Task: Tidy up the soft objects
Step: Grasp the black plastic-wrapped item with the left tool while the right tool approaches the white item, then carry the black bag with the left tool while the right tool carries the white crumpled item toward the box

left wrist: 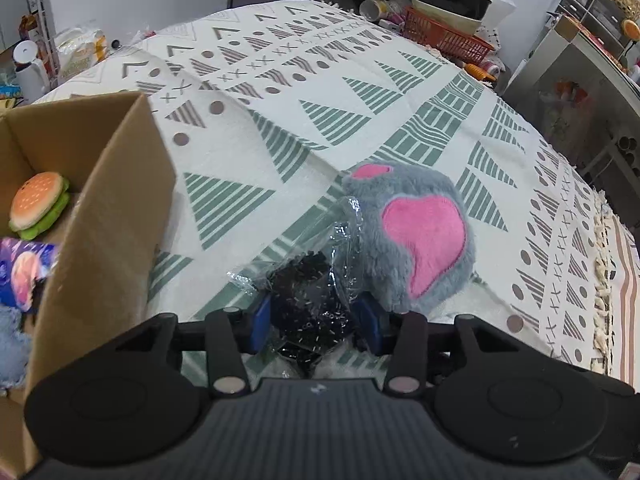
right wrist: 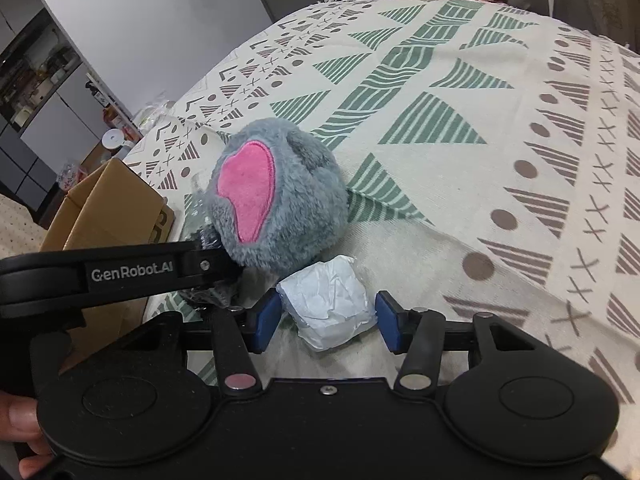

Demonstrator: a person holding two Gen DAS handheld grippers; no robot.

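while level over the cloth [right wrist: 460, 184], right gripper [right wrist: 326, 318] (jaws apart) around white packet [right wrist: 332, 304]

One brand name can be read: "GenRobot.AI", printed in pale letters on a small dark plate on the side of the left gripper [right wrist: 212, 280], which reaches in from the left in the right wrist view. A fragment of dark print is seen on the side of the cardboard box [right wrist: 120, 216] at the left, but it cannot be read. No other words, numbers or signs can be made out in either view.
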